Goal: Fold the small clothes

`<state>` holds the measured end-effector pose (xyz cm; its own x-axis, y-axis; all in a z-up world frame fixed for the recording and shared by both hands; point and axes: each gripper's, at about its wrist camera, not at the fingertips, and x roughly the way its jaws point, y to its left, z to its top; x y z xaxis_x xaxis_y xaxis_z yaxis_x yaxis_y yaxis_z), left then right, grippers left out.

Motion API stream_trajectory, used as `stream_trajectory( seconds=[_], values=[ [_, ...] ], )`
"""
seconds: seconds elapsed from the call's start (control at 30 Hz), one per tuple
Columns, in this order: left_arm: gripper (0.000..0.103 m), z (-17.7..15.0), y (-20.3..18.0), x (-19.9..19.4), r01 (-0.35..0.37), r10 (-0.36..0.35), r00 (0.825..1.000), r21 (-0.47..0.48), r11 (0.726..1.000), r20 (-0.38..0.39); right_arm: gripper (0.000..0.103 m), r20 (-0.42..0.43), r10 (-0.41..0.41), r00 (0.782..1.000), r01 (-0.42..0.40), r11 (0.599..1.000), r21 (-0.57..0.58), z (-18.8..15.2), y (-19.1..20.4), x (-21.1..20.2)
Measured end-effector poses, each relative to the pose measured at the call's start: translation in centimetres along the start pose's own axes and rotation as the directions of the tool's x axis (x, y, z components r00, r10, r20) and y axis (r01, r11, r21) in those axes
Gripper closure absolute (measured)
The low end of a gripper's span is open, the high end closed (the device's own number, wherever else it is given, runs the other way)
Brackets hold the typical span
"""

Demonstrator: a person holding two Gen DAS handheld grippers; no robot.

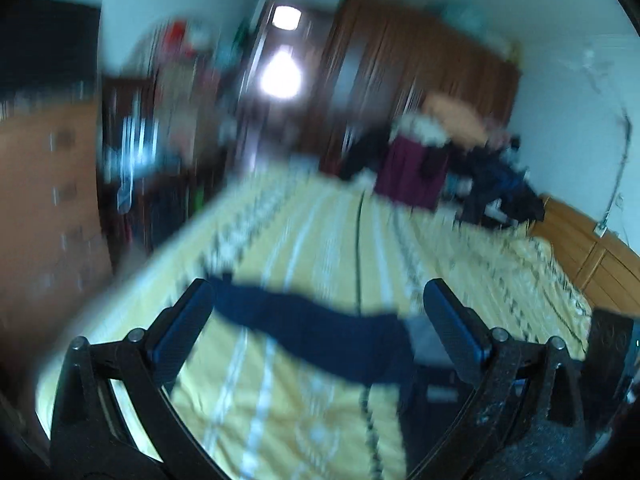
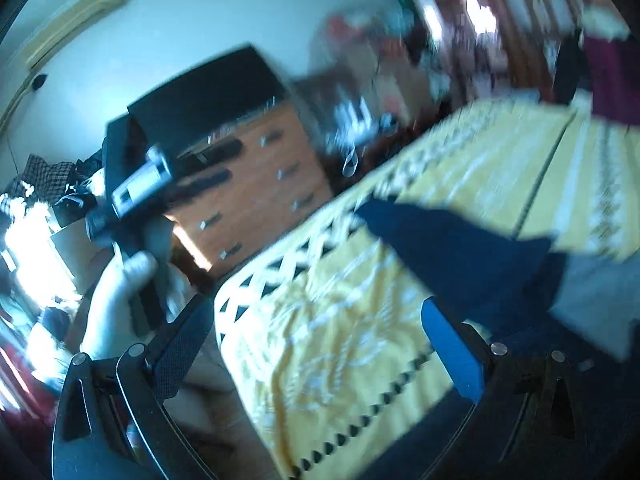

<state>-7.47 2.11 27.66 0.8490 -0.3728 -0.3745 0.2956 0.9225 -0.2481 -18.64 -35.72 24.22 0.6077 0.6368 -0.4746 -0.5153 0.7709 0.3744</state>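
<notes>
Two grippers hang over a bed (image 1: 320,220) with a yellow patterned cover, both views motion-blurred. A dark navy garment (image 1: 316,332) lies across the cover: probably light, limp cloth, best pinched at an edge or corner. The left gripper (image 1: 318,320) and right gripper (image 2: 318,336) have fingers spread wide, holding nothing.
</notes>
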Motion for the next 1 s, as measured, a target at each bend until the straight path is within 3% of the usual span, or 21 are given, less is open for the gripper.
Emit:
stream_trajectory(
  seconds=[0.07,0.1,0.13,0.17,0.2,0.23,0.3,0.37,0.43,0.5,0.57,0.67,0.73,0.77,0.83,0.9,1.0],
  values=[
    [0.000,0.5,-0.5,-0.2,-0.012,0.017,0.994,-0.045,0.999,0.111,0.000,0.134,-0.118,0.984,0.132,0.986,-0.100,-0.7,0.7,-4.8],
    [0.000,-1.4,-0.3,0.1,0.005,0.015,0.985,-0.112,0.994,0.173,0.000,0.156,-0.175,0.972,0.193,0.975,-0.109,-1.7,0.5,-6.1],
    [0.000,-3.1,0.3,1.2,0.014,0.012,0.988,-0.162,0.987,0.156,0.000,0.128,-0.233,0.964,0.243,0.967,-0.073,-3.1,-0.6,-6.5],
    [0.000,-4.9,0.8,2.8,0.021,-0.002,0.996,-0.216,0.976,0.090,0.000,0.042,-0.256,0.966,0.257,0.966,-0.027,-4.2,-1.8,-6.2],
    [0.000,-7.1,1.6,5.6,0.038,-0.055,0.997,-0.264,0.964,-0.056,0.000,-0.106,-0.250,0.962,0.257,0.965,0.050,-6.2,-4.1,-5.7],
    [0.000,-8.9,2.2,7.6,0.061,-0.103,0.986,-0.297,0.953,-0.129,0.000,-0.184,-0.255,0.949,0.274,0.958,0.087,-8.0,-5.4,-5.6],
    [0.000,-14.1,4.0,12.1,0.057,-0.161,0.954,-0.376,0.925,-0.252,0.000,-0.288,-0.308,0.907,0.353,0.928,0.119,-11.5,-8.1,-5.8],
    [0.000,-18.5,6.2,17.0,-0.049,-0.117,0.907,-0.377,0.925,-0.405,0.000,-0.358,-0.370,0.857,0.434,0.894,0.114,-14.5,-10.6,-6.2],
    [0.001,-20.1,7.8,20.5,-0.119,-0.071,0.879,-0.361,0.925,-0.472,0.000,-0.407,-0.446,0.798,0.518,0.851,0.084,-16.9,-13.2,-6.4],
    [0.001,-19.9,9.9,24.1,-0.166,-0.009,0.868,-0.308,0.937,-0.497,0.000,-0.437,-0.472,0.765,0.559,0.824,0.088,-18.3,-15.8,-6.0],
    [0.000,-17.3,11.0,26.2,-0.188,0.023,0.872,-0.290,0.939,-0.490,0.000,-0.472,-0.487,0.735,0.593,0.799,0.100,-19.4,-18.4,-6.4],
    [0.000,-14.9,15.3,31.2,-0.270,0.093,0.863,-0.296,0.916,-0.497,0.000,-0.514,-0.481,0.710,0.612,0.783,0.112,-20.7,-21.1,-5.8],
    [0.004,-13.6,17.1,32.7,-0.297,0.093,0.857,-0.337,0.893,-0.507,0.000,-0.534,-0.465,0.706,0.615,0.777,0.137,-21.7,-22.6,-5.1],
    [0.007,-13.5,18.0,33.6,-0.304,0.086,0.853,-0.356,0.884,-0.515,0.000,-0.533,-0.462,0.708,0.613,0.778,0.140,-22.1,-23.1,-5.0],
    [0.027,-13.6,19.2,35.6,-0.320,0.078,0.842,-0.378,0.869,-0.534,0.000,-0.522,-0.470,0.711,0.610,0.783,0.125,-22.4,-23.3,-5.1],
    [0.033,-13.9,19.9,36.7,-0.330,0.083,0.839,-0.382,0.863,-0.537,0.000,-0.513,-0.476,0.714,0.607,0.786,0.116,-22.5,-23.3,-5.3],
    [0.036,-13.5,20.2,36.6,-0.338,0.108,0.854,-0.386,0.859,-0.509,0.000,-0.496,-0.474,0.727,0.599,0.791,0.123,-22.9,-23.3,-5.8]
  ],
)
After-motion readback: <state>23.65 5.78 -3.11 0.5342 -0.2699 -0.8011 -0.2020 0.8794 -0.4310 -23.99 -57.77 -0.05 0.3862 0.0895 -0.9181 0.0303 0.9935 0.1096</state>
